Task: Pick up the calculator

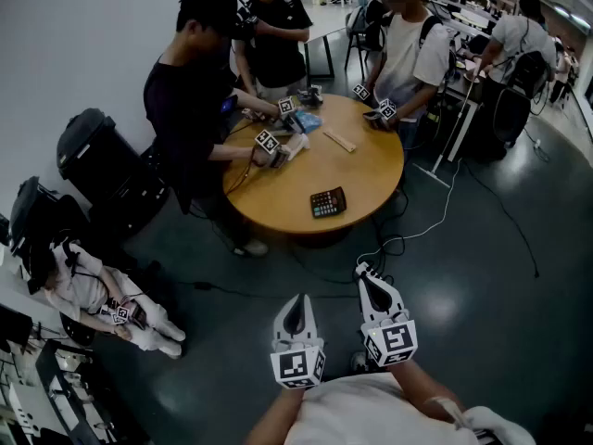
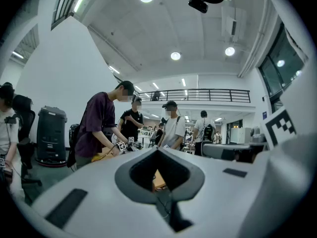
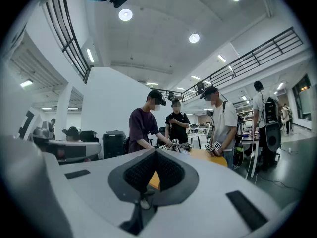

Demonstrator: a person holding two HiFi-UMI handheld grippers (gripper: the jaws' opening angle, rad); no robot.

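The black calculator point(image 1: 328, 202) lies flat near the front edge of the round wooden table point(image 1: 278, 202), with nothing else close to it. Both grippers are held low over the dark floor, well short of the table and pointing toward it. My left gripper point(image 1: 297, 301) is shut with nothing in it; in its own view the jaws point(image 2: 159, 150) meet at the tip. My right gripper point(image 1: 368, 274) is likewise shut and empty, its jaws point(image 3: 156, 151) closed with the table's edge point(image 3: 210, 155) beyond them. The calculator does not show in either gripper view.
Three people stand round the table's far side holding marker-cube grippers point(image 1: 268, 141). A wooden stick point(image 1: 339, 140) and a blue item point(image 1: 306, 121) lie at the table's back. A white cable point(image 1: 435, 221) runs over the floor at right. A black bin point(image 1: 93, 156) and a seated person point(image 1: 93, 290) are at left.
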